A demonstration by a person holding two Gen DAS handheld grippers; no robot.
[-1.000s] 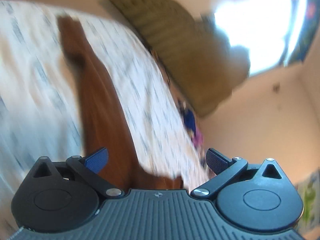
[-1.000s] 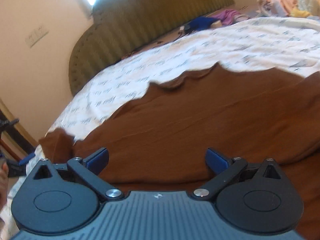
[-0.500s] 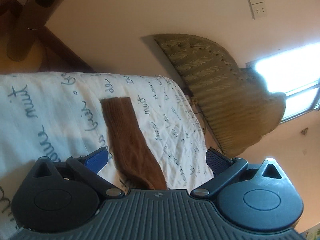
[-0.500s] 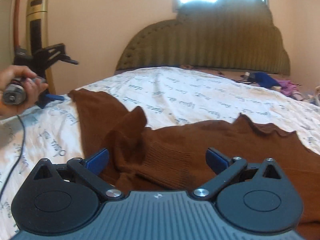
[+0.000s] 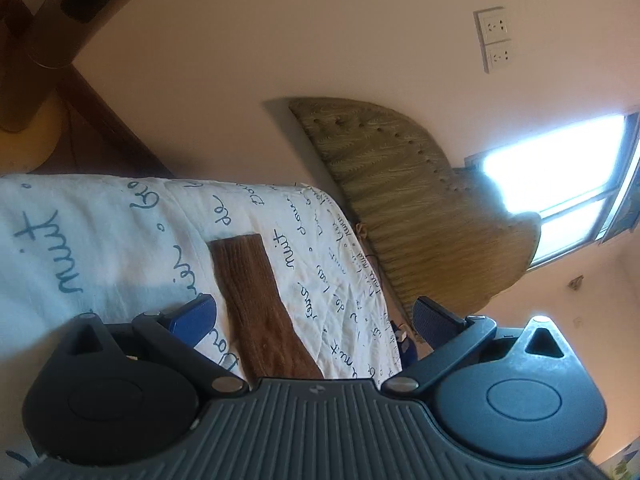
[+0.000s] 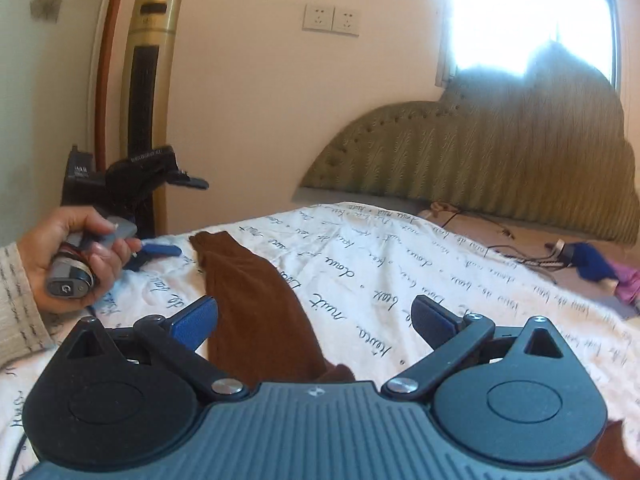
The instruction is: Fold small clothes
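Observation:
A brown knit garment lies on the white bedsheet (image 6: 400, 280) printed with script. One long brown sleeve (image 5: 260, 304) runs away from me in the left wrist view, flat on the sheet, between the open fingers of my left gripper (image 5: 312, 316). In the right wrist view the same brown sleeve (image 6: 256, 300) stretches toward the bed's far left edge, and my right gripper (image 6: 314, 318) hovers open over its near end. Neither gripper holds cloth. A hand (image 6: 76, 248) holds the left gripper's handle at the left.
A green padded headboard (image 6: 500, 160) stands at the back under a bright window. A gold tower fan (image 6: 148, 92) stands by the wall at left. Blue and pink clothes (image 6: 600, 268) and cables lie near the headboard. Wall sockets (image 6: 332, 20) sit above the bed.
Both views have swung: the right gripper turned left from the garment's wide body to the sleeve. The left gripper steadied over the sleeve. Both stayed open.

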